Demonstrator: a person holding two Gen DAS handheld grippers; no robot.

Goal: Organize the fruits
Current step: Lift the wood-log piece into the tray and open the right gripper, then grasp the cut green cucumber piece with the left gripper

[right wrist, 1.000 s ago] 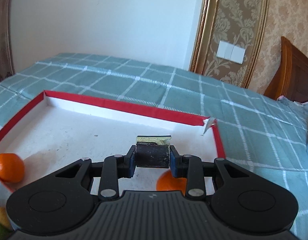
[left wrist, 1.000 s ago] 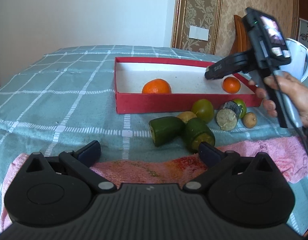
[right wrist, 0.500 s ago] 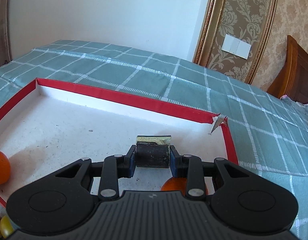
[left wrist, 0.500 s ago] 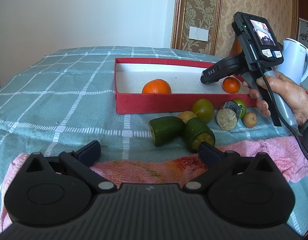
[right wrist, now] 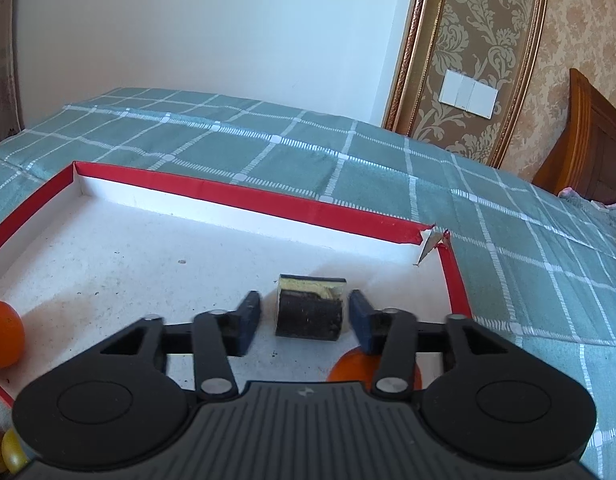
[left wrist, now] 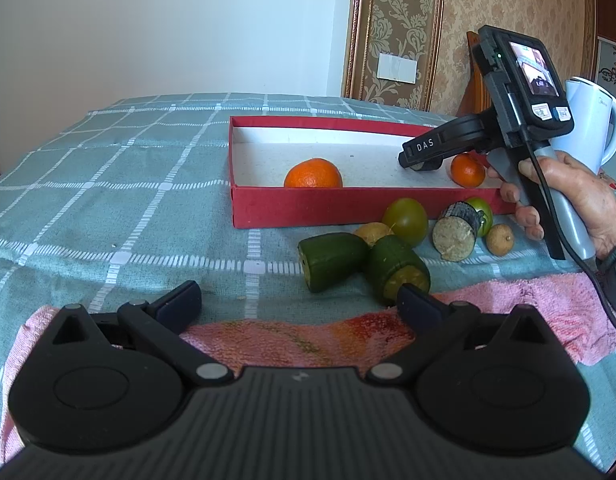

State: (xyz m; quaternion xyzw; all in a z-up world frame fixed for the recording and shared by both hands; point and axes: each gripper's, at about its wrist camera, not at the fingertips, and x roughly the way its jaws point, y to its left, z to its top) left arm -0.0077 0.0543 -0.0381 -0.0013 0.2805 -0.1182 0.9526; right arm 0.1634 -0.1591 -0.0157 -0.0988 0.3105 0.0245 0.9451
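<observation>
Three pieces lie in the shallow red cardboard box (left wrist: pixel 292 210) — two oranges and a dark cylindrical chunk (right wrist: pixel 309 312), apart between the spread right gripper (right wrist: pixel 306 320). Several green and brown fruits (beside the box) remain; left gripper (left wrist: pixel 298 300) spread, empty.

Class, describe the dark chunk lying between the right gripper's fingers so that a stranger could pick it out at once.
Find the red box on the green checked cloth. Near its torn corner lies the dark chunk, between the open right gripper. Unlike the round oranges, it is a blackish cylinder with a yellowish cut face.
</observation>
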